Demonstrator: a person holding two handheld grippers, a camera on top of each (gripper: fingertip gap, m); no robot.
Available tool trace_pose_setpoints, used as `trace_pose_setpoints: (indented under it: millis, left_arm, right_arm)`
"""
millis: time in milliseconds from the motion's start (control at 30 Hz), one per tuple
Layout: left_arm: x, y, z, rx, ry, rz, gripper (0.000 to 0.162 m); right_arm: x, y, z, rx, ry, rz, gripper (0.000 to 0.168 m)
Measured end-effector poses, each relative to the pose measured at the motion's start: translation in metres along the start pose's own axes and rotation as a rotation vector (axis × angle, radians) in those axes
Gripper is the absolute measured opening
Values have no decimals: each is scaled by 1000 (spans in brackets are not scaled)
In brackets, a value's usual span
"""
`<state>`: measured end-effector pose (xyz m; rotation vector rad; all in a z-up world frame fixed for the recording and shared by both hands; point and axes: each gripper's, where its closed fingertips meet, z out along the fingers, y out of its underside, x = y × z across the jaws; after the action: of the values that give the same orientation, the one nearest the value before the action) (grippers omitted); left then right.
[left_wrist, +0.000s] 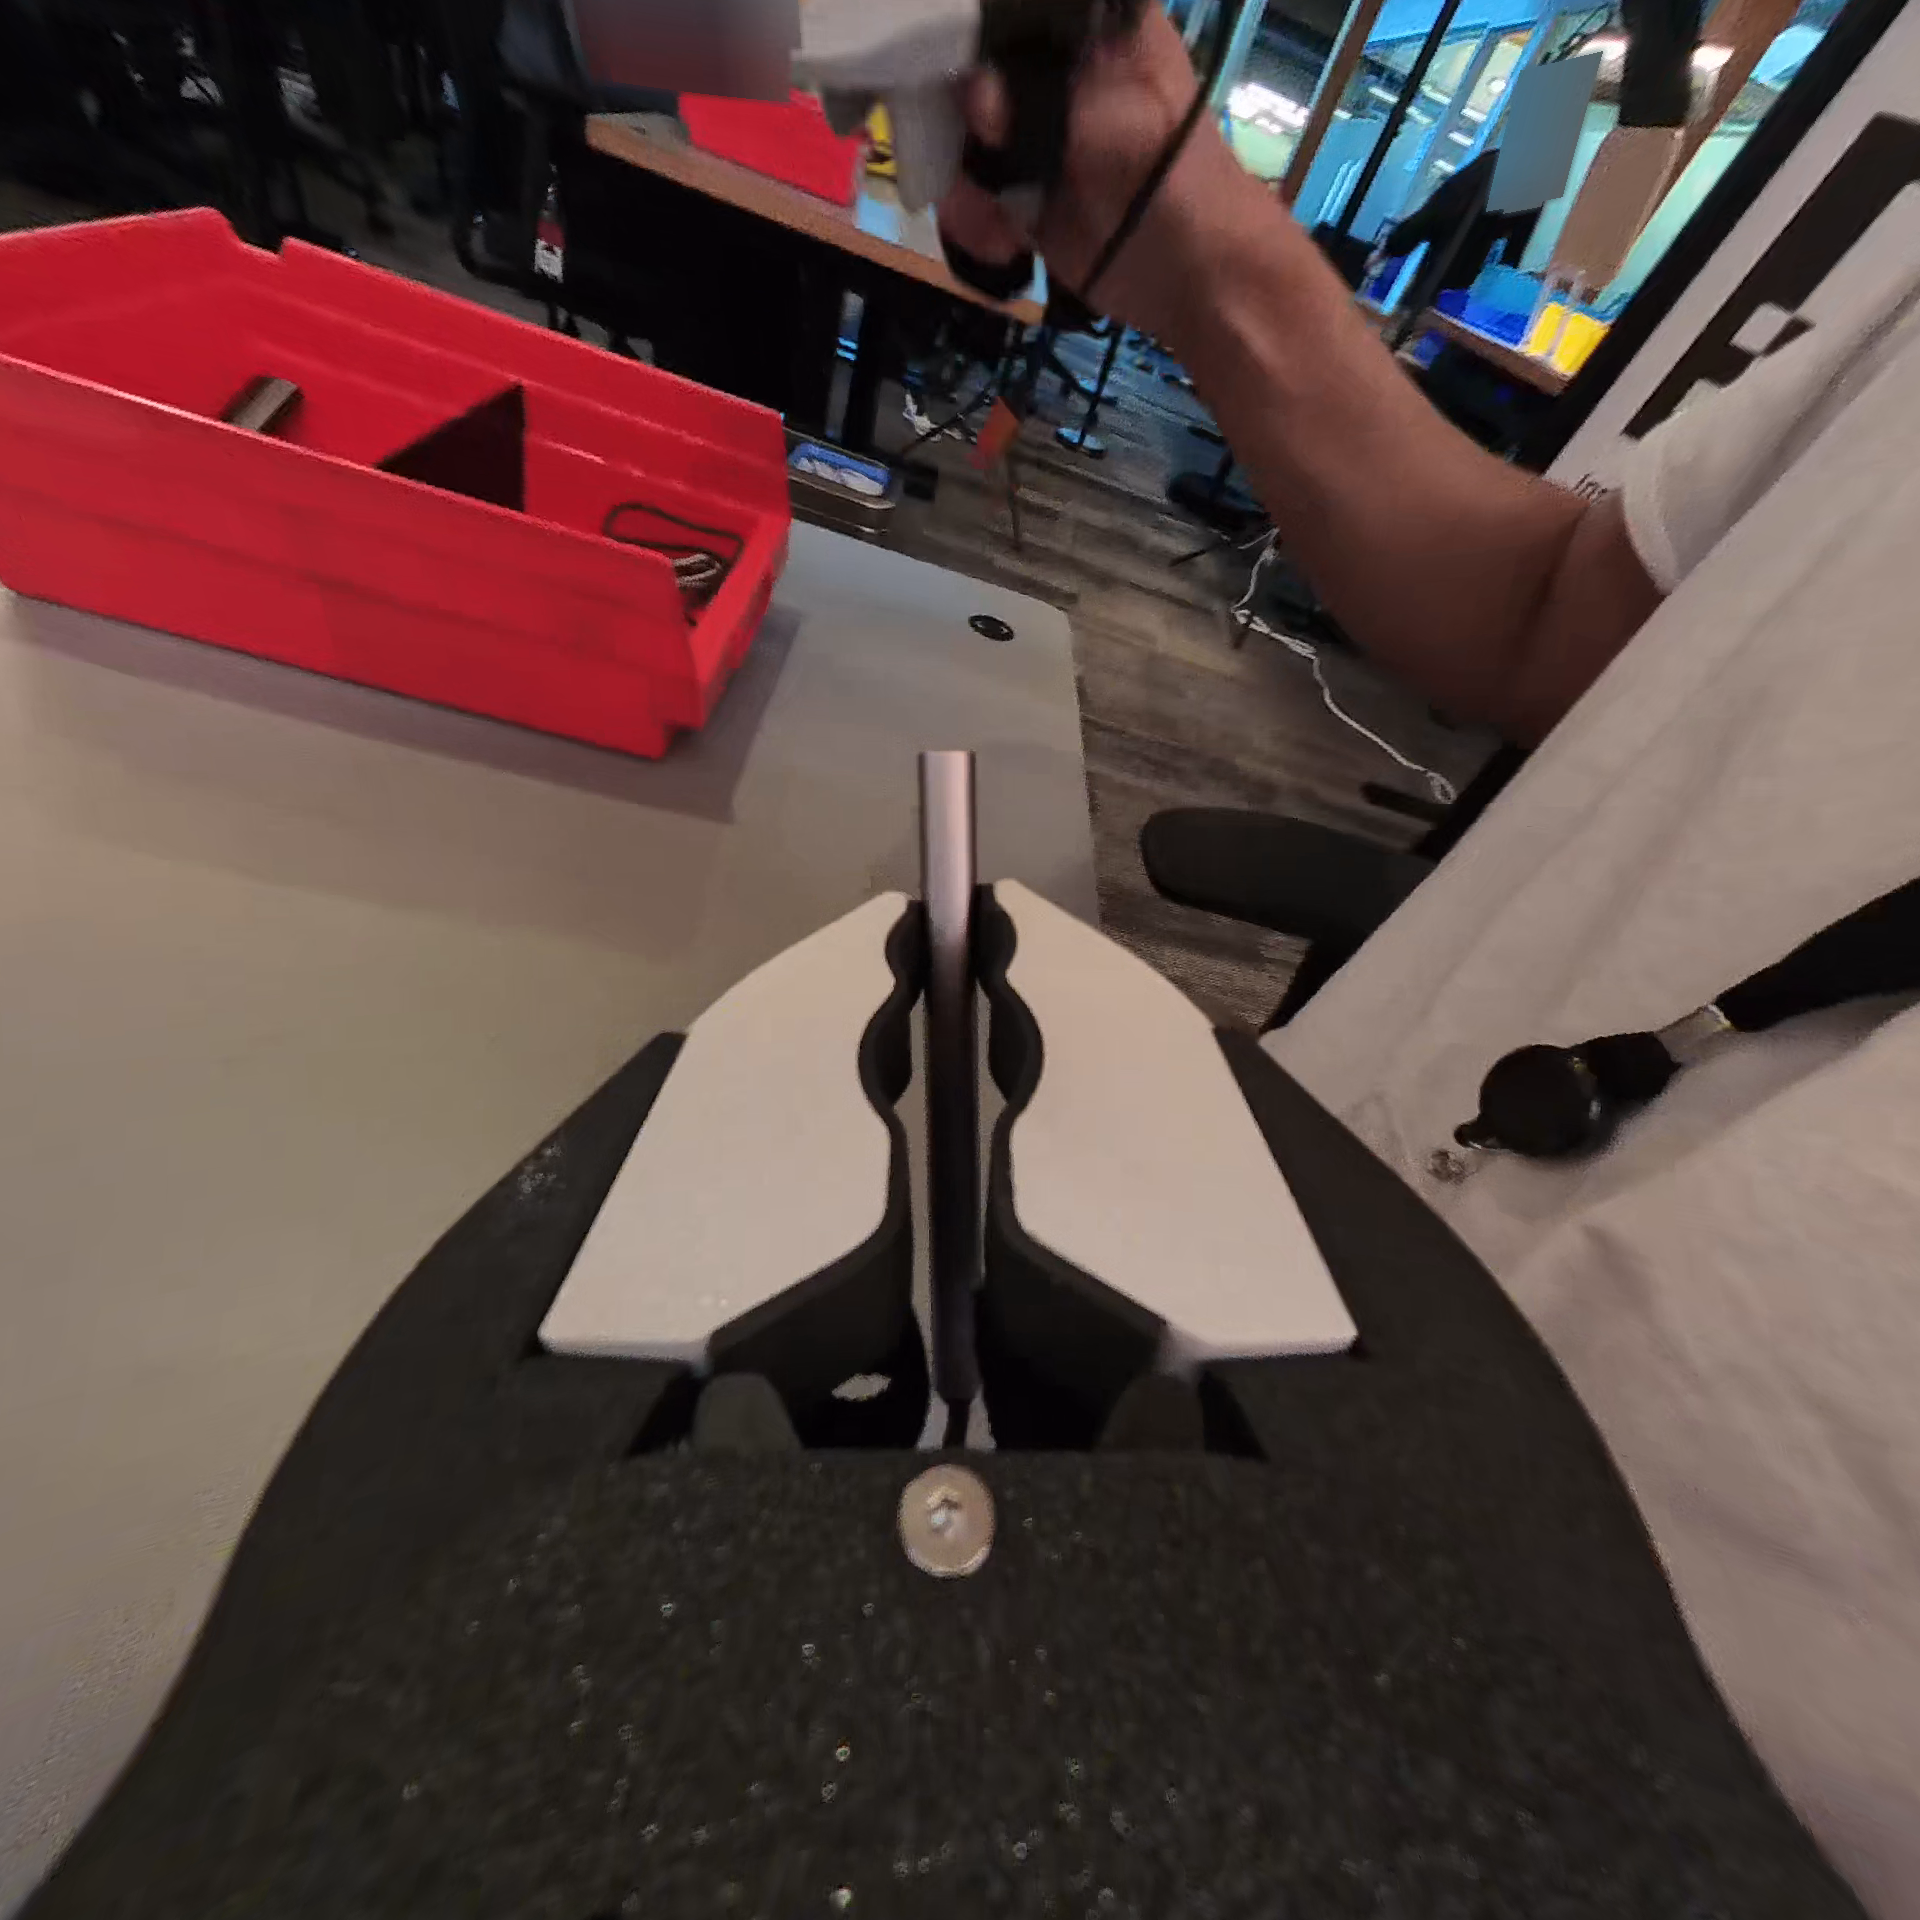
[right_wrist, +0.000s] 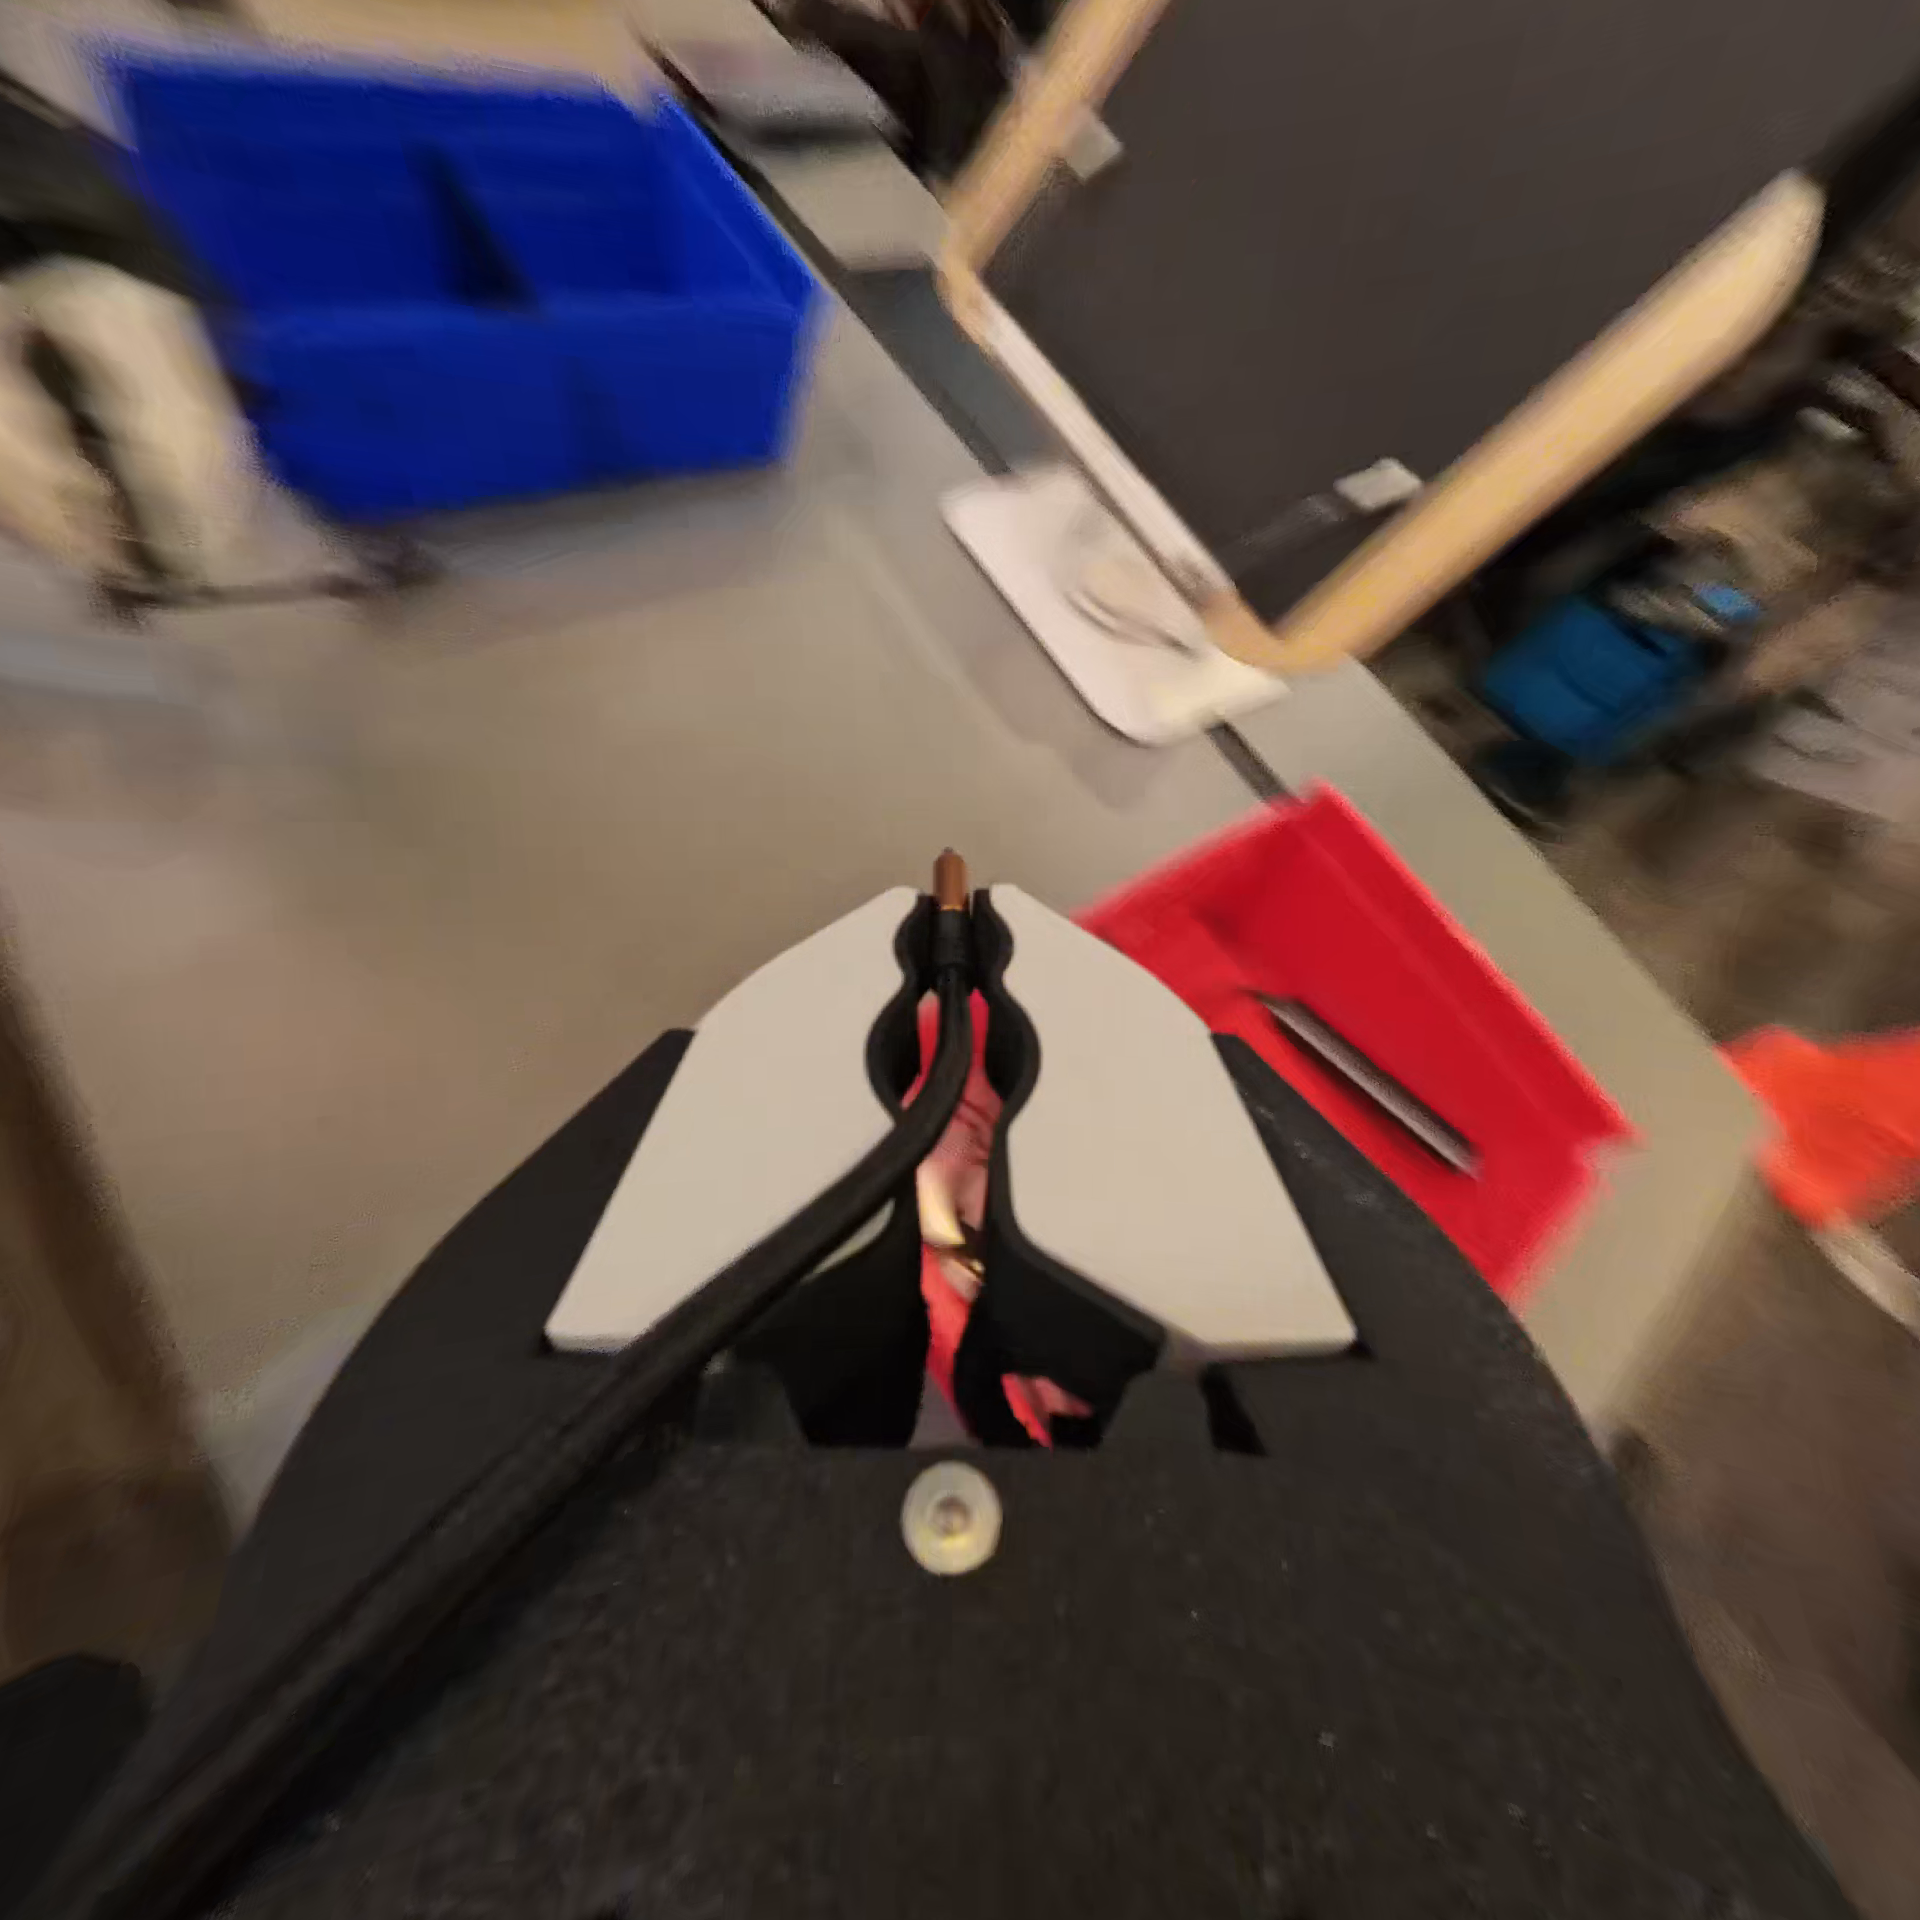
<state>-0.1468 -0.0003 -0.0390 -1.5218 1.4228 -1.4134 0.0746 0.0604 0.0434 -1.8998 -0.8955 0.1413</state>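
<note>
Red bin (left_wrist: 343, 540), blue bin (right_wrist: 457, 301)

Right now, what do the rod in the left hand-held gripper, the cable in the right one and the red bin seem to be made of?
Rod: probably metal, a smooth grey satin sheen with a bright streak along it.
Cable: a black matte jacket, likely rubber or plastic; its tip looks coppery metal.
Red bin: moulded plastic, glossy with stepped ribs.

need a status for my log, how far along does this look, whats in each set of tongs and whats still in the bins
In hand: left tongs shut on a grey metal rod; right tongs shut on a black cable with a copper tip. Left: the red bin holds another cylinder and a coiled cord. Nothing is visibly joined.
</note>
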Motion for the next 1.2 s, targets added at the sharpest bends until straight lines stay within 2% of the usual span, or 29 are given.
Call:
trace_pose_setpoints:
  millis: [133, 267, 333, 433, 500, 600, 700, 800, 900, 967, 1000, 1067, 1200]
  left_arm:
    - [13, 1, 11, -44, -11, 67, 9]
    - [18, 3, 9, -63, -18, 70, 9]
    - [16, 5, 8, -64, -31, 49, 9]
    - [12, 10, 6, -68, -43, 11, 9]
    - [11, 10, 6, -58, -48, 0, 9]
    - [11, 6, 8, -40, -22, -21, 9]
    - [9, 7, 13, -50, -9, -25, 9]
    - [4, 8, 15, -62, -17, -25, 9]
    - [-2, 3, 13, -32, -33, -48, 9]
    - [-10, 0, 10, -2, -60, -84, 9]
    - [-14, -3, 8, 15, -72, -109, 9]
    - [-24, -10, 4, 63, -85, -170, 9]
    - [-40, -46, -5, 222, -24, -285, 9]
  right_arm:
    - [82, 28, 13, -279, 373, -93, 7]
    - [143, 73, 25, -530, 617, -173, 7]
    - [150, 108, 35, -676, 642, -158, 7]
    - [139, 181, 36, -1020, 586, -167, 8]
    - [119, 212, 41, -1098, 482, -107, 8]
    - [89, 240, 44, -1186, 293, 49, 25]
    - [69, 238, 56, -1117, 119, 190, 44]
    - [57, 219, 62, -1009, -18, 306, 54]
    - [76, 212, 46, -1034, 43, 291, 66]
    - [85, 196, 37, -982, 123, 290, 69]
    - [80, 180, 38, -909, 128, 294, 67]
    - [46, 132, 55, -650, 33, 310, 63]
    - [-88, 24, 95, -77, -394, 323, 58]
